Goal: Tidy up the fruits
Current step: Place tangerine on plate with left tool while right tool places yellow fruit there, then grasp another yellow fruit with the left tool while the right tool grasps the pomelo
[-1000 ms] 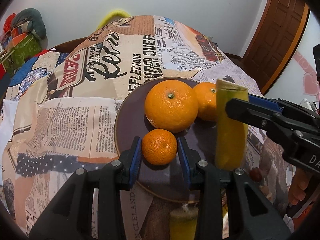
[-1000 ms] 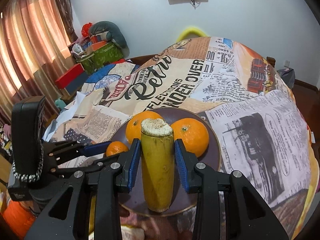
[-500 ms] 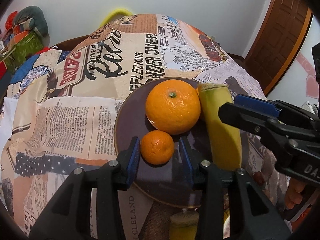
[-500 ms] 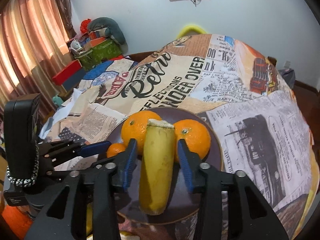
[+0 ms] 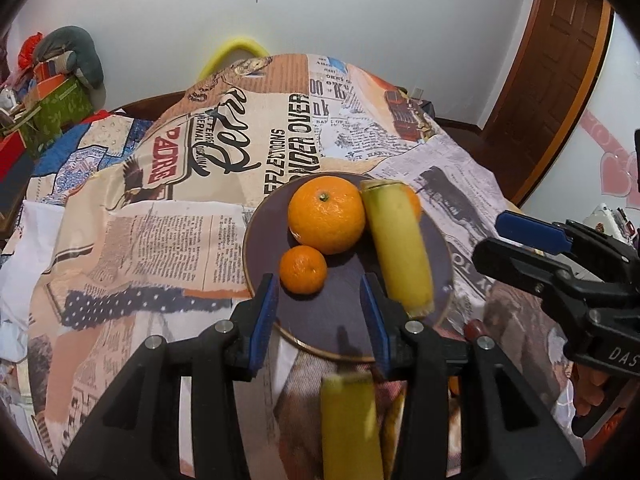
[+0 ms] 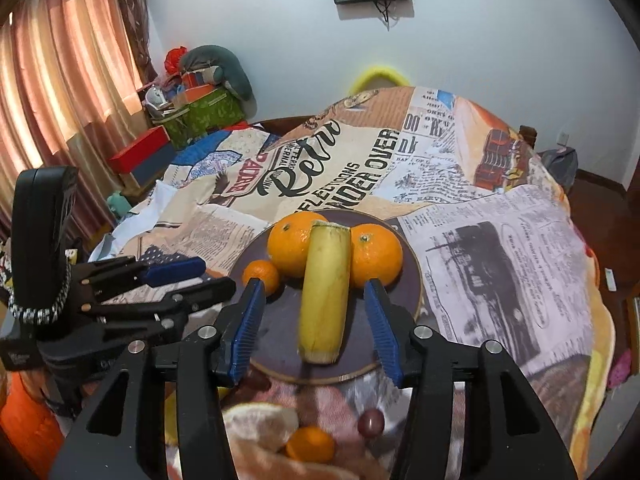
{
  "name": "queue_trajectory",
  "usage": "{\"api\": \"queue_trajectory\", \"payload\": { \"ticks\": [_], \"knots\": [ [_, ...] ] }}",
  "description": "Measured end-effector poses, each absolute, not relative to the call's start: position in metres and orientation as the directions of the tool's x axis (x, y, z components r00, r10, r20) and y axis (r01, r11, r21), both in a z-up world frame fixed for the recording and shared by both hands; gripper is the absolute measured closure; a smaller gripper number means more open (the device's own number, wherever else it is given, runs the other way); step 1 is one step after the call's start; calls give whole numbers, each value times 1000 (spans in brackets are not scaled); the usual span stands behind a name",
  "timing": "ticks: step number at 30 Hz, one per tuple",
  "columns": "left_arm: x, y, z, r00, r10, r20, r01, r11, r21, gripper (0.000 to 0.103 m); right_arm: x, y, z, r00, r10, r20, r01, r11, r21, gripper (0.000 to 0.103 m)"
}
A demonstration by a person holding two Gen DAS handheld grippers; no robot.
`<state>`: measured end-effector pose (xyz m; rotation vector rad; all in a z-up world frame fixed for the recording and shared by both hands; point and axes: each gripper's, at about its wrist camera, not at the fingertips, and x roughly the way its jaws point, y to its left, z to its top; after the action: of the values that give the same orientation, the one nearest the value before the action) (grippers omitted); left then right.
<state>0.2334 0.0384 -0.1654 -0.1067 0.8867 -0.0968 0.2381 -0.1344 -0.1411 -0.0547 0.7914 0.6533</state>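
Observation:
A dark plate (image 5: 340,320) (image 6: 280,320) holds a large orange (image 5: 326,214) (image 6: 290,242), a second orange (image 6: 376,254), a small mandarin (image 5: 303,269) (image 6: 262,276) and a cut banana piece (image 5: 400,248) (image 6: 324,292) lying flat. My left gripper (image 5: 318,292) is open just short of the mandarin, not touching it. My right gripper (image 6: 314,292) hovers over the banana's near half, and its jaws are opening with the pads well clear of the peel. In the left wrist view the banana hides most of the second orange.
A newspaper-print cloth (image 6: 480,260) covers the table. Near the front edge lie another banana piece (image 5: 348,420), a peeled citrus (image 6: 260,420), a small orange (image 6: 310,444) and a dark round fruit (image 6: 370,420). Boxes and clutter (image 6: 192,108) stand at the back left.
The banana, held upright by the right gripper, now lies flat on the plate and is released. Both grippers have drawn back and up. The left jaws have widened off the mandarin.

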Motion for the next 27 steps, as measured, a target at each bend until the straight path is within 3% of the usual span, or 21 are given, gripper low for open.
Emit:
{"api": "queue_trajectory", "payload": {
  "ticks": [9,11,15,19,27],
  "knots": [
    [195,30,-165,608,-136,-782,53,990,-131,61,205,-150,-139,549,501,-669,-546,821,166,41],
    [189,28,-167,602,-130,-788,57,991,-120,61,199,-154,-142,550,499,-669,-539,824,172,34],
    [177,28,-174,586,-128,-800,55,991,-118,61,187,-156,-153,537,491,-686,-539,825,170,33],
    [167,30,-181,572,-126,-811,46,992,-121,61,177,-156,-167,511,488,-708,-537,824,180,15],
    [152,34,-192,549,-117,-828,41,993,-113,61,169,-141,-203,420,460,-782,-555,812,179,11]
  ]
}}
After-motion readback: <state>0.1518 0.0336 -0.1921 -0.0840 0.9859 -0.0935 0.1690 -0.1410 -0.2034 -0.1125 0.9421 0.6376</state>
